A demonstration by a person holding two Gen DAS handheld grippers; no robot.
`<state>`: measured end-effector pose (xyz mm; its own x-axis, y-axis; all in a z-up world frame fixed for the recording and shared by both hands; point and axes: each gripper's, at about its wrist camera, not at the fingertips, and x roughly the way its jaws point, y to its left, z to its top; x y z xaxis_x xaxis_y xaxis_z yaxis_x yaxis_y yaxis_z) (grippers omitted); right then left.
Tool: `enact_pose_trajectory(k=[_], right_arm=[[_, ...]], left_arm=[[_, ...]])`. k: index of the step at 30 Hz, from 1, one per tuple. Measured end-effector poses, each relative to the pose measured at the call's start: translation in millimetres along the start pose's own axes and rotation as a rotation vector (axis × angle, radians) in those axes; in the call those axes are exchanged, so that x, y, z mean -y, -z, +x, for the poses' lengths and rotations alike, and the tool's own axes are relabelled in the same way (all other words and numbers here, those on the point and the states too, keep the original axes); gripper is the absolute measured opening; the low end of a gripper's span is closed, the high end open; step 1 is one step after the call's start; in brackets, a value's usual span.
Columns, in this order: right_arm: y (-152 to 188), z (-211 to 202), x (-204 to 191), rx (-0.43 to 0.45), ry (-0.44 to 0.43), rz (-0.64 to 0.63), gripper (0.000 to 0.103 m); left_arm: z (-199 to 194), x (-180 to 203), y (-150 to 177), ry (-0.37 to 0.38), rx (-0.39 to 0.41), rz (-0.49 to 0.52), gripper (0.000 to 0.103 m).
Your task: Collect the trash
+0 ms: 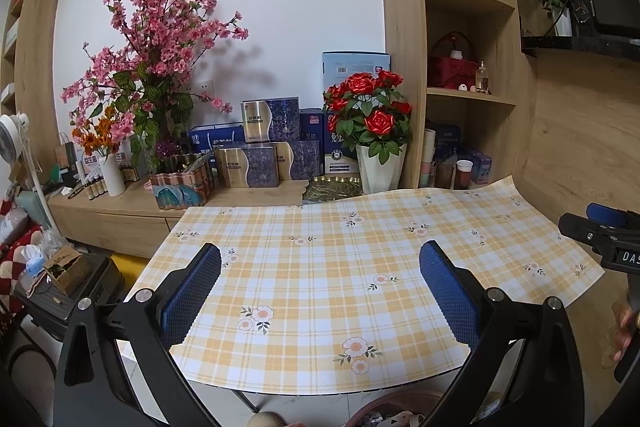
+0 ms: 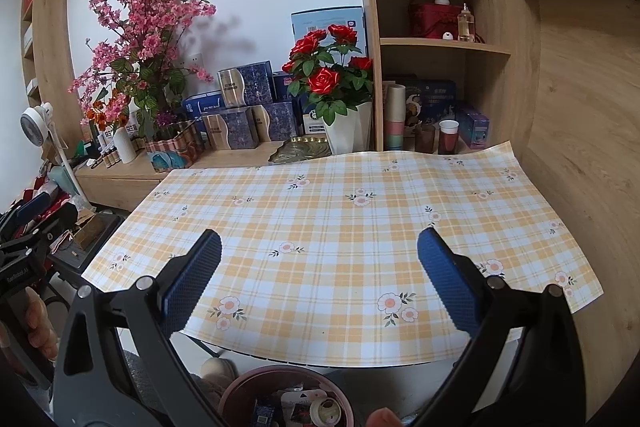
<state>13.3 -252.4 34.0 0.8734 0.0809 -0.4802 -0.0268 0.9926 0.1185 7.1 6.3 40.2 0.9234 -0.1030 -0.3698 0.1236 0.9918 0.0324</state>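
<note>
A small table covered by a yellow-and-white checked cloth (image 1: 320,267) printed with small flowers fills the middle of both wrist views. The cloth surface is bare.

The left gripper (image 1: 320,291) hovers above the near edge of the table, its two blue-padded fingers (image 1: 192,291) spread wide apart with nothing between them. The right gripper (image 2: 319,279) hovers the same way, fingers (image 2: 448,283) wide apart and holding nothing. Each gripper appears at the edge of the other's view, with a hand (image 2: 38,323) wrapped around the handle.

The trash lies below and nearer than the fingertips, under the table's near edge: a round reddish-brown bin (image 2: 244,383) on the floor holds wrappers and a roll of tape (image 2: 326,411). In the right wrist view the bin sits between the two fingers' bases, low in the frame; in the left wrist view only its rim (image 1: 384,403) shows, toward the right finger.

At the far side, a wooden sideboard carries a pink blossom arrangement (image 1: 156,39), red roses in a white pot (image 1: 372,115) and stacked blue boxes (image 1: 272,143). To the far right, wooden shelves (image 2: 440,43) hold cups and jars.
</note>
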Motion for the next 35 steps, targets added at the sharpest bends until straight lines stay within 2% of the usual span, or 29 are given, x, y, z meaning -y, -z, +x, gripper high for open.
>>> enact_pose_trajectory(k=[35], right_arm=[[2.7,3.0,-10.9,-0.008,-0.027,-0.004,0.097]], left_arm=[[-1.0,-9.4,0.0,-0.049,-0.013,-0.018,0.097]])
